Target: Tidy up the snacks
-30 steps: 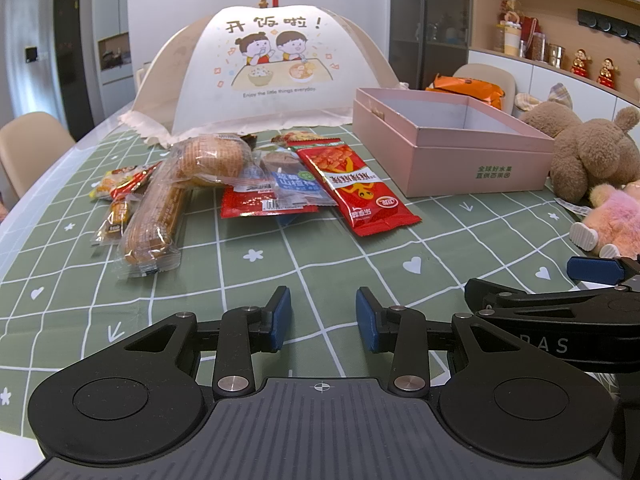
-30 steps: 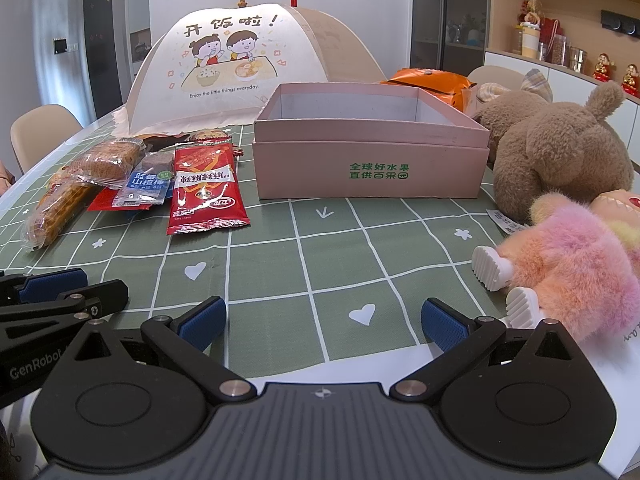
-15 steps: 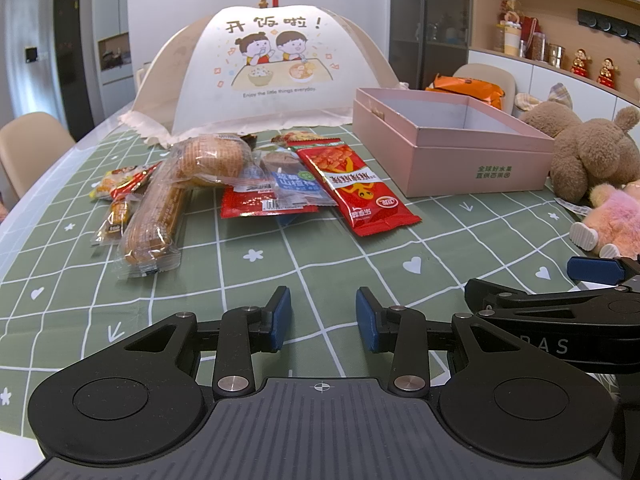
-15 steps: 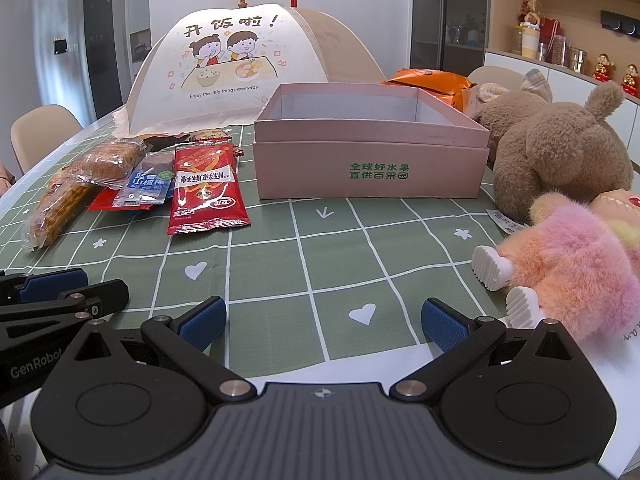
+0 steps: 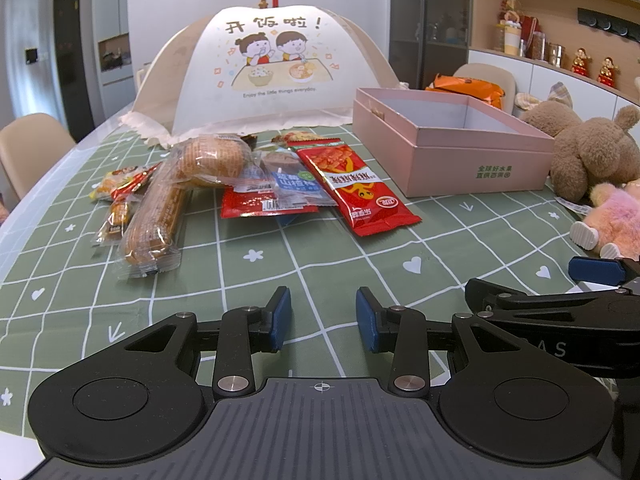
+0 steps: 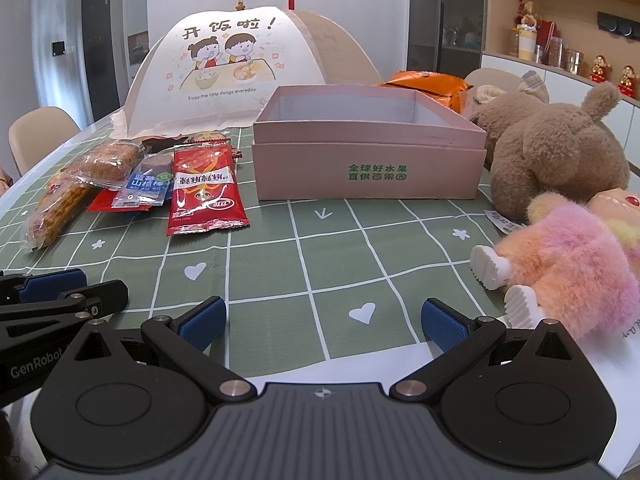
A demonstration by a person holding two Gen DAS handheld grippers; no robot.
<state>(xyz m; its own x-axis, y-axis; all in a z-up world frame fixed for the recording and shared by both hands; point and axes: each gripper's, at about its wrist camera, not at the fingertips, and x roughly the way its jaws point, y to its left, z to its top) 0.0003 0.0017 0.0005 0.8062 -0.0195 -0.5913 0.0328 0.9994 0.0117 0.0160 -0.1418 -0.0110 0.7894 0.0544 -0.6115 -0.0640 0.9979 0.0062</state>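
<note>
Left gripper [image 5: 323,315] released, empty, lower centre; right gripper [image 6: 324,322] spread wide, empty; pink box [image 6: 368,164] centre frame.

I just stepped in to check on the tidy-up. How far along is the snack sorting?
Nothing looks done: the pink box appears empty. Nothing is in hand: the left tongs and right tongs are open over the tablecloth. Left: the red packet, bread rolls and other snacks still lie beside the box.
</note>
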